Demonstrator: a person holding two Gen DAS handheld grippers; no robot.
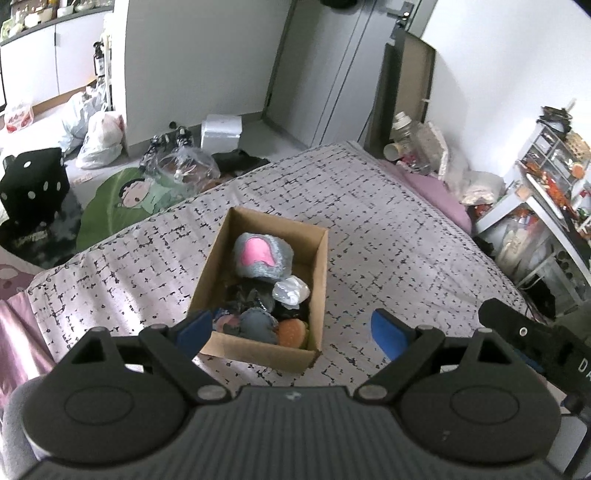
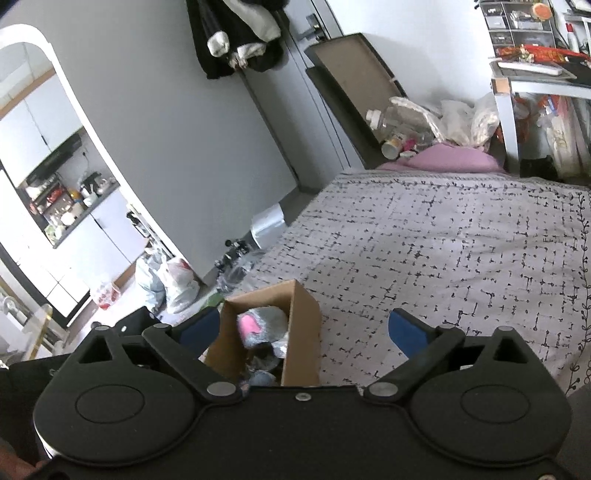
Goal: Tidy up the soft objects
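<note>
Left gripper (image 1: pixel 291 334) tilted steeply down over cardboard box (image 1: pixel 236 349) on patterned bedspread (image 1: pixel 388 240), jaws wide, nothing between pads. Left view alone shows box contents: grey-pink plush (image 1: pixel 260 254), burger toy (image 1: pixel 291 332). Right gripper (image 2: pixel 301 330) angled shallower, jaws wide, empty; its view alone shows mirror (image 2: pixel 44 147), hanging clothes (image 2: pixel 236 33).

The bedspread (image 1: pixel 388 221) lies bare right of and beyond the cardboard box (image 1: pixel 258 354); clutter (image 1: pixel 417 147) crowds its far edge.
</note>
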